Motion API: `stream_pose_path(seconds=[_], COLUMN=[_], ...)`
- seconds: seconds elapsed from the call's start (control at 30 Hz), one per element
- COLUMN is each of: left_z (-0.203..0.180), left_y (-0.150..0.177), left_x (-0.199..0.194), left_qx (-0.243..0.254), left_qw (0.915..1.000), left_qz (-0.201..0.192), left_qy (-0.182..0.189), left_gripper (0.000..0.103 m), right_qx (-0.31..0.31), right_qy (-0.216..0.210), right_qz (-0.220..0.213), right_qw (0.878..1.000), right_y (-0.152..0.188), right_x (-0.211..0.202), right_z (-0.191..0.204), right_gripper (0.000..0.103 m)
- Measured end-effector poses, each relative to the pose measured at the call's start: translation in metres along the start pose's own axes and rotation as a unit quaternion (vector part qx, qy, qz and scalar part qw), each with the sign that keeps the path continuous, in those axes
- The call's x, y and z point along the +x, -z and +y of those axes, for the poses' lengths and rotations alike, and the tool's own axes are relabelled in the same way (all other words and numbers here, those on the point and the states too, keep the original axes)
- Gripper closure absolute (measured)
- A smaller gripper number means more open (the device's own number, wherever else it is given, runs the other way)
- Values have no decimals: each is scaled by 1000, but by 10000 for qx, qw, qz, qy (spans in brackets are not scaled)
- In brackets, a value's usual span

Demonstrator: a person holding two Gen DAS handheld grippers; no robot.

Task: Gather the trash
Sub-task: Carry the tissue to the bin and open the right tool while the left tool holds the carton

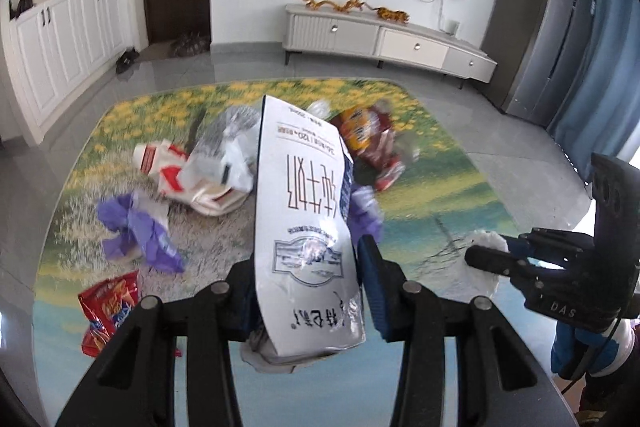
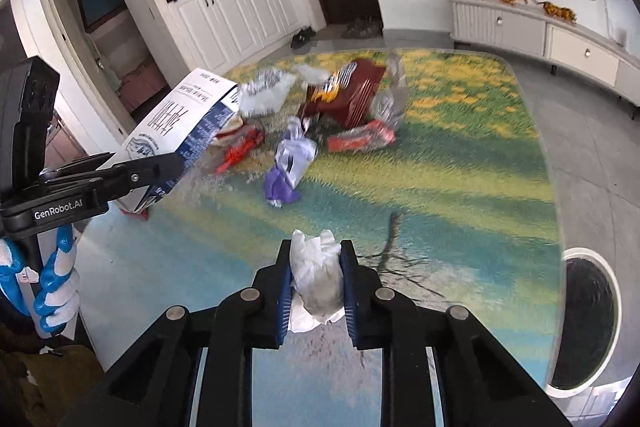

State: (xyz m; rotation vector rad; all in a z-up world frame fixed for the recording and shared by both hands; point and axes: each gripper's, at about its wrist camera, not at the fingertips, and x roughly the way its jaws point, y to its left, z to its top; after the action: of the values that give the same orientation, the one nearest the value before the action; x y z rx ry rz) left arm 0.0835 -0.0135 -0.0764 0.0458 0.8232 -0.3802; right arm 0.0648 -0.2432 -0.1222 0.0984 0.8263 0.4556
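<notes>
Over a glass-topped table [image 2: 500, 187] printed with a meadow scene, the left gripper [image 1: 306, 267] is clamped on a white milk carton [image 1: 304, 223] held upright above the clutter, while the right gripper [image 2: 314, 273] pinches a crumpled tissue [image 2: 316, 275] between its blue pads. One white-rimmed bin [image 2: 588, 319] waits at the table's right edge, well apart from the carton. The carton, gripped only near its base, may tip or slide free in transit; the soft tissue could slip out. Remaining trash counts roughly two purple wrappers [image 1: 136, 227], one red snack bag [image 1: 106, 311] and one dark-red packet [image 2: 356, 91], with other pieces too blurred to tally.
</notes>
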Motion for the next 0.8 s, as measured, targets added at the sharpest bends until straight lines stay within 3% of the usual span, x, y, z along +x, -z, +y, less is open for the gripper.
stream_pose_path(seconds=[0.23,0.4,0.6,0.8], left_z=[-89,-172,-266,-320], left_y=[-31,-46,-58,-64], left_x=[12,51,117,167], left_qx=[796,1398,1777,1849], left_qw=[9943,9816,9656,9575], left_qz=[86,419,941,1224], left_qy=[707,1235,1648,1842], left_gripper=[62,62,62,61], right_qx=[740,1668,2336,2848], right_qy=[728,1576,2095,2288], right_qz=[-629,-756,-623,-495], right_qw=[9926,9704,9475,9296], right_y=[11,45,68,86], right_x=[-61,-94,-93,-76], right_z=[-71,-157,-235,-286], right_gripper=[83,82,81,77])
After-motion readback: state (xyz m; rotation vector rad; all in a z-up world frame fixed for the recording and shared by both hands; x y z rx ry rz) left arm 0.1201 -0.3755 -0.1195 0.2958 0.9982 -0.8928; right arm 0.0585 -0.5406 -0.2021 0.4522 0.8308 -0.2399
